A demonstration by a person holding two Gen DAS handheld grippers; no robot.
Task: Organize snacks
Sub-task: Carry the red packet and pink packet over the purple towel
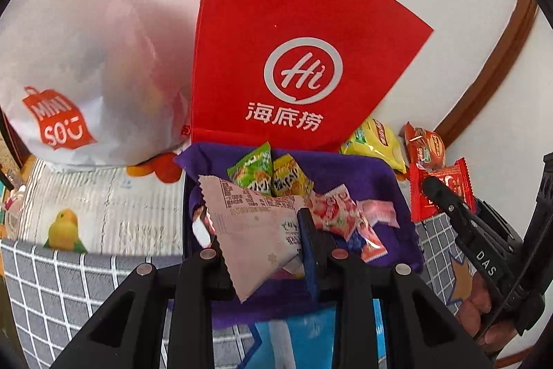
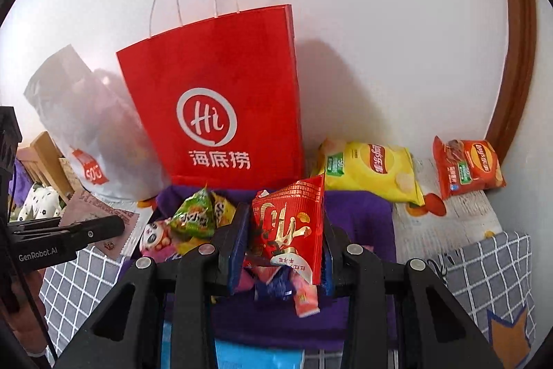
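My left gripper (image 1: 259,244) is shut on a pale pink snack packet (image 1: 255,230), held above a purple cloth bin (image 1: 363,172) with green (image 1: 252,170), yellow and pink snack packs (image 1: 338,213) inside. My right gripper (image 2: 281,251) is shut on a red snack packet (image 2: 293,227) over the same purple bin (image 2: 359,217). The right gripper also shows at the right of the left wrist view (image 1: 446,196) with the red packet (image 1: 452,182). The left gripper appears at the left of the right wrist view (image 2: 103,227) with the pink packet (image 2: 100,213).
A red paper bag (image 1: 293,40) stands behind the bin against the wall, beside a white Miniso bag (image 1: 69,75). A yellow chip bag (image 2: 373,168) and an orange chip bag (image 2: 466,168) lie at the right. A grey checked cloth (image 2: 484,272) covers the surface.
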